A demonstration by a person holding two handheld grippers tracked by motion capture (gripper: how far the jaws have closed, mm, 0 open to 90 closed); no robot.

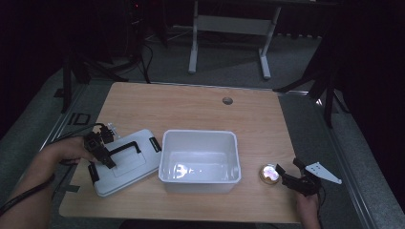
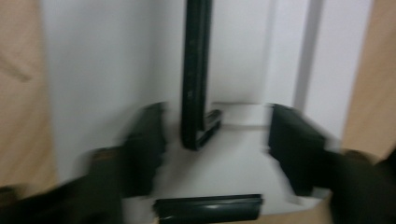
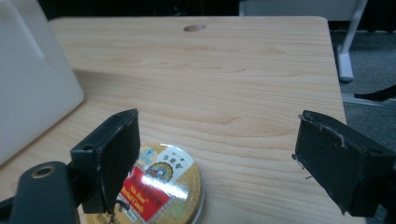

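Observation:
A white lid [image 1: 128, 164] with a black handle [image 1: 125, 147] and black clips lies flat on the table's left side. My left gripper [image 1: 107, 160] hovers low over it, open. In the blurred left gripper view the handle [image 2: 194, 84] runs up between the spread jaws of the left gripper [image 2: 217, 116], and a black clip [image 2: 208, 207] shows at the lid's near edge. A round gold tin [image 1: 269, 173] with a red label sits at the right front. My right gripper [image 1: 288, 168] is open beside it. In the right gripper view the tin [image 3: 159, 186] lies partly under the left jaw of the right gripper [image 3: 217, 126].
An open white plastic bin [image 1: 199, 179] stands mid-table between lid and tin; its wall [image 3: 32, 84] shows left in the right gripper view. The wooden table [image 1: 191, 109] has a cable hole [image 1: 228, 100] near its far edge. A white desk frame [image 1: 229, 28] stands on the floor beyond.

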